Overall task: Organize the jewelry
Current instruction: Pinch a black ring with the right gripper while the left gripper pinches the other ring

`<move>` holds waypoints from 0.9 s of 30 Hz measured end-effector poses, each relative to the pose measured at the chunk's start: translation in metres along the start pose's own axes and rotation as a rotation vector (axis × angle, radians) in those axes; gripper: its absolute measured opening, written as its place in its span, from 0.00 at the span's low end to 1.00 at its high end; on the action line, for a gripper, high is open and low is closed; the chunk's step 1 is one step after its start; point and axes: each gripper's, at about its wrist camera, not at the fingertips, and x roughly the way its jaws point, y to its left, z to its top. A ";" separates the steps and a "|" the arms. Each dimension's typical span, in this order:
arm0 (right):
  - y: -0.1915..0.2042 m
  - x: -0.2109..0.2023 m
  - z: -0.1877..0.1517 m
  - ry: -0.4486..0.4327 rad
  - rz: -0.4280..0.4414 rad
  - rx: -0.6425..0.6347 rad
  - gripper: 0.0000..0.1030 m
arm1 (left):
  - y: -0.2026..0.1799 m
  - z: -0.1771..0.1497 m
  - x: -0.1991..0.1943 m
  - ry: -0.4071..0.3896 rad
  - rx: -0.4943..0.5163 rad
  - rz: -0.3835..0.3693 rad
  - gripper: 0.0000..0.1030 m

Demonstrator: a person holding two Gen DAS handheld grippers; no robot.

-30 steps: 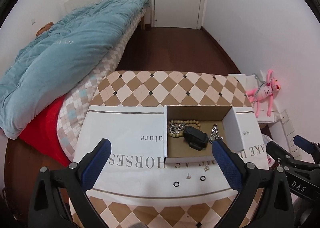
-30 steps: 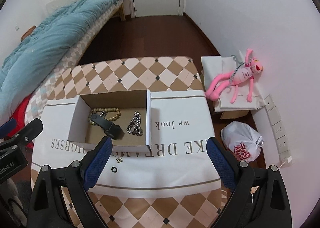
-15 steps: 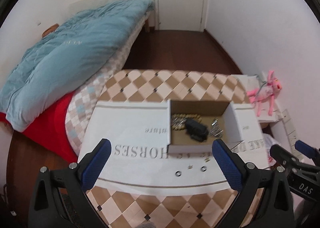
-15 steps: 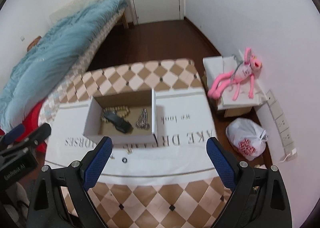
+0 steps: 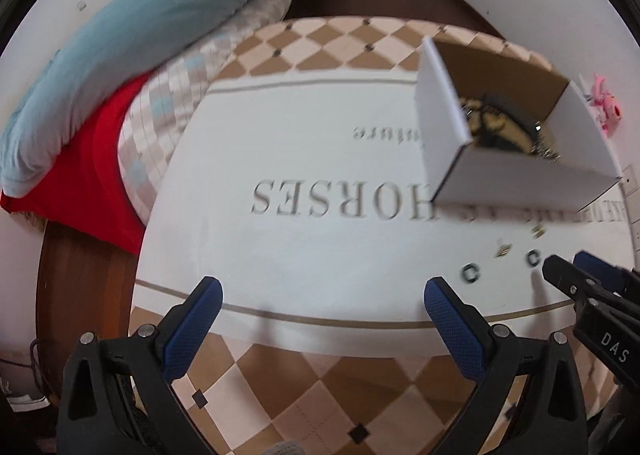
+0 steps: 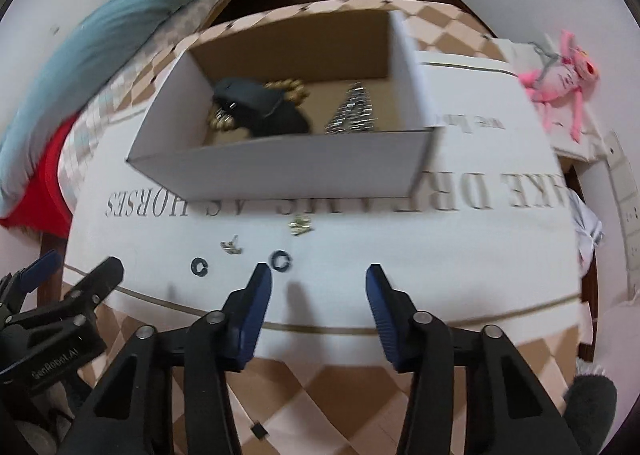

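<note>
Low over white cloth (image 6: 460,255), near its front edge. Right gripper (image 6: 319,285) closing, nothing btwn jaws, black ring (image 6: 281,260) just off left fingertip (image 6: 262,279). Second black ring (image 6: 199,266) and small metal bits (image 6: 232,247) beside it, box (image 6: 280,171) wall behind (beads, chain inside). Left gripper (image 5: 320,295) spread wide, empty, over bare cloth w/ plenty of room.

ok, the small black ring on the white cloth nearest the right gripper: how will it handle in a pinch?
The small black ring lies flat and thin on the white cloth, so the closing pads may slide over it. It looks light, likely to skid when nudged. Tipped on edge, it could roll.
</note>
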 end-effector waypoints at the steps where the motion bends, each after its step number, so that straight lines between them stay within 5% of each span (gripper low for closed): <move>1: 0.005 0.003 0.000 0.001 -0.006 -0.018 0.48 | 0.002 -0.001 0.003 0.008 -0.005 0.003 1.00; 7: 0.030 0.019 0.000 -0.007 -0.054 -0.099 0.40 | 0.011 -0.004 0.011 0.030 -0.004 0.010 1.00; 10: 0.038 0.020 -0.001 -0.027 -0.087 -0.136 0.13 | 0.009 -0.004 0.012 0.036 0.008 0.009 1.00; 17: 0.029 0.015 -0.005 -0.038 -0.067 -0.114 0.13 | -0.006 -0.002 0.010 0.033 0.043 -0.018 1.00; 23: -0.013 -0.009 -0.010 -0.056 -0.080 -0.010 0.13 | -0.035 0.001 0.009 0.056 0.046 -0.140 0.99; 27: -0.039 -0.015 -0.015 -0.054 -0.108 0.050 0.13 | -0.058 0.001 0.011 0.058 0.070 -0.191 0.80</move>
